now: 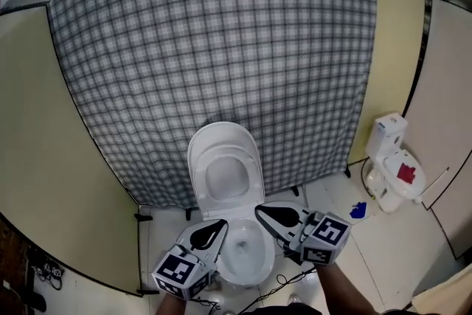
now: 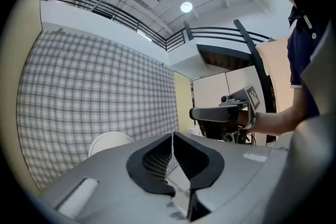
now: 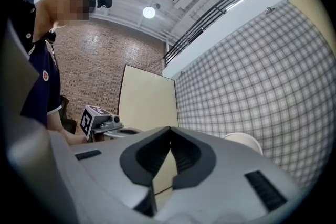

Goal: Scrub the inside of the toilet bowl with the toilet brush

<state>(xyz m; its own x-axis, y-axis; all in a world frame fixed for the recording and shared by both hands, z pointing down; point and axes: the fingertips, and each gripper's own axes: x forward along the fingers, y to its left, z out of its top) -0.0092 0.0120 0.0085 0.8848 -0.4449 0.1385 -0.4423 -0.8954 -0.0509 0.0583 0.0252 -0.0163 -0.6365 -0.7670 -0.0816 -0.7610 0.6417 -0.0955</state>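
Hovering over the toilet's (image 1: 251,271) front rim, the left gripper (image 1: 222,224) and right gripper (image 1: 259,211) both have their jaws closed on nothing. No brush can be made out; a small blue thing (image 1: 358,210) lies on the floor towards its right edge. With no brush in hand, scrubbing would likely dip bare jaws into the bowl, and a careless reach could knock the raised lid (image 1: 225,147).

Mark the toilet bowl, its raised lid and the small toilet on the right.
toilet bowl (image 1: 243,254), head view, on the inner basin.
raised lid (image 1: 221,136), head view, on its upper part.
small toilet (image 1: 387,133), head view, on its tank.
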